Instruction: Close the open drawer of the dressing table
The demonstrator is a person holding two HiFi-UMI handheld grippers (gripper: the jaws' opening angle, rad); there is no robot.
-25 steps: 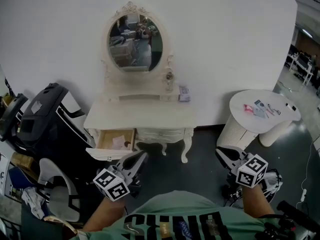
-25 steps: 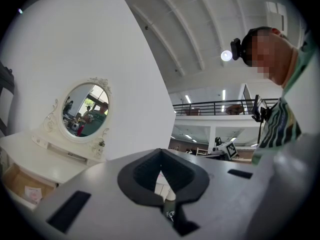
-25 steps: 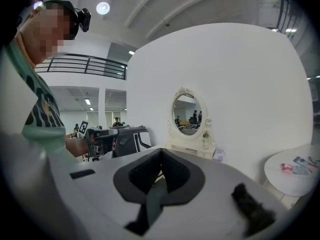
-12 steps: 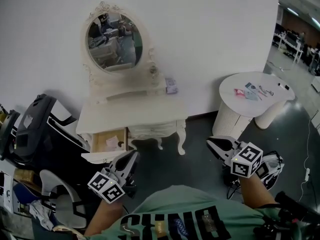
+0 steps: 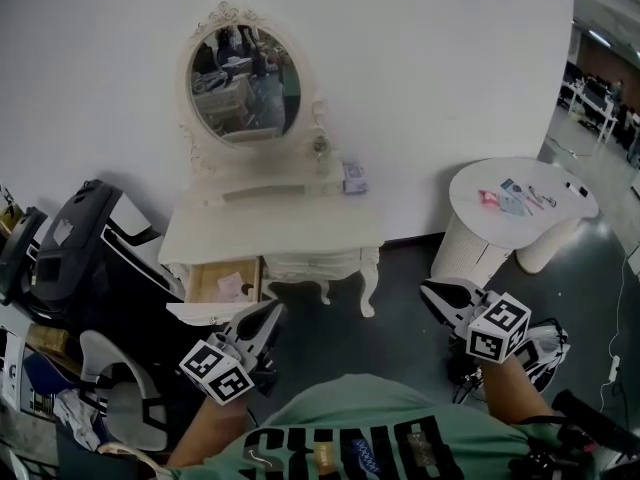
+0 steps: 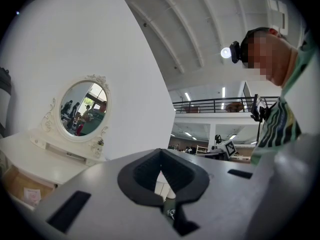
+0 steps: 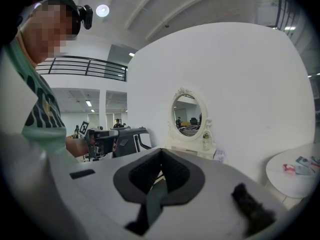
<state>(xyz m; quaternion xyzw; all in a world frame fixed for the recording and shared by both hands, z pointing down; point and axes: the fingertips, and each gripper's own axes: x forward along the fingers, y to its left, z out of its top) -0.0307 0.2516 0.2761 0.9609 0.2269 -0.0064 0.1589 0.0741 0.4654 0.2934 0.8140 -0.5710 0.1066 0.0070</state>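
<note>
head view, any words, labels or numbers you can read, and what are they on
Green shirt: big dark letters, cut by the picture's edge; only a leading "S" reads surely.
Marker cubes: black-and-white squares, no words.
Small box on the dressing table: print too small.
Paper in the open drawer: too small.
Items on the round table: too small.

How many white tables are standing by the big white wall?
2. The dressing table stands on the left, its drawer open. The round table stands on the right. More may be hidden out of view.
</note>
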